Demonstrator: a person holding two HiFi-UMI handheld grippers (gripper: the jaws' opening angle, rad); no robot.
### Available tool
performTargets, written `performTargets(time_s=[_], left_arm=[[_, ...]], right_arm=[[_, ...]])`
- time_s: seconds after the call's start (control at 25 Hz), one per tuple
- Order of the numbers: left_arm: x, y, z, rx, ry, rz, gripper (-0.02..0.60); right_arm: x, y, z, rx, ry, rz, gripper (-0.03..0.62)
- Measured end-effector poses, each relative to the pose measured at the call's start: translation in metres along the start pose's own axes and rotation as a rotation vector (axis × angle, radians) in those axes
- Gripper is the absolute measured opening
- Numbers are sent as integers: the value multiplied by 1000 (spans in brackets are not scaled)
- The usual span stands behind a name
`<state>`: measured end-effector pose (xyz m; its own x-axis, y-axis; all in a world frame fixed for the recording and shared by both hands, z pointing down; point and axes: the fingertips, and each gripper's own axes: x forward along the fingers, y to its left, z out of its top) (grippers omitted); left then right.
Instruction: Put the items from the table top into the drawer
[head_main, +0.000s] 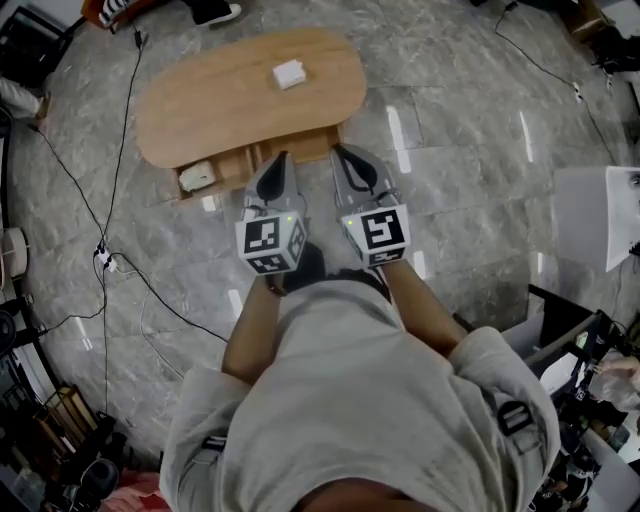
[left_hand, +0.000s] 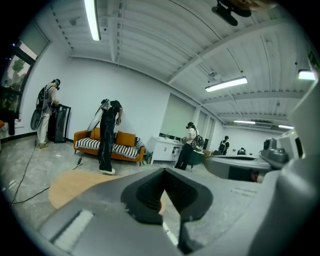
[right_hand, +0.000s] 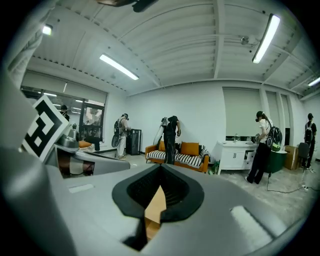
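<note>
Both grippers are held side by side in front of the person, pointing at the near edge of the oval wooden worktop (head_main: 230, 95). The left gripper (head_main: 283, 160) has its fingers (left_hand: 145, 192) pressed together with nothing between them. The right gripper (head_main: 340, 152) likewise has its fingers (right_hand: 175, 192) closed on nothing.

The small white box (head_main: 289, 74) lies alone on the worktop, toward its far side. It is well apart from both sets of fingertips and roughly in line with the left gripper. The drawer (head_main: 232, 168) stands pulled out from the worktop's near edge, just left of the left gripper, and a pale item (head_main: 197, 176) lies at its left end.

Grey stone floor (head_main: 470, 150) lies open to the right of the worktop. On the left a black cable (head_main: 118, 160) trails across it. Further off, people stand near an orange sofa (right_hand: 190, 150) against the wall.
</note>
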<state>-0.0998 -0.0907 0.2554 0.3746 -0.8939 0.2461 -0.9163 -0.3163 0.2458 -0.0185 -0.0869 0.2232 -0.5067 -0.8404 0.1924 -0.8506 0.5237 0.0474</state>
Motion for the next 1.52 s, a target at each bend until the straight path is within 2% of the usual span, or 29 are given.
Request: performTargets(time_s=[0.16,0.28,0.48,0.6,0.8,0.96,1.12,1.24,1.36,1.52], left_arm=[[23,20,4,-24,4,-15,20],[40,27,-8,-46,30,-5,20],[66,33,-39,-45,69,-1,20],[89,49,-68,-40,99,23,20],[126,80,-118,-128,177,94,20],[166,93,-150,-140,221,103,20],[209,104,-192,-157,305,99,20],[238,119,-220,-148,335,112,20],[251,129,-252,-181,390,120,20],[270,150,-271,-201,428,140,20]], right_arm=[[29,-1,-4,-1,41,-5,8],[46,-2,-18,9,85,18,8],[69,2,-68,-88,189,92,8],[88,-5,-106,-43,208,122,8],[133,-24,-165,36,290,171,8],[170,-45,-199,66,318,188,8],[207,-59,-234,59,380,248,8],[243,-69,-257,70,377,283,8],[265,-83,-286,85,424,270,8],[306,-102,-312,135,444,256,8]])
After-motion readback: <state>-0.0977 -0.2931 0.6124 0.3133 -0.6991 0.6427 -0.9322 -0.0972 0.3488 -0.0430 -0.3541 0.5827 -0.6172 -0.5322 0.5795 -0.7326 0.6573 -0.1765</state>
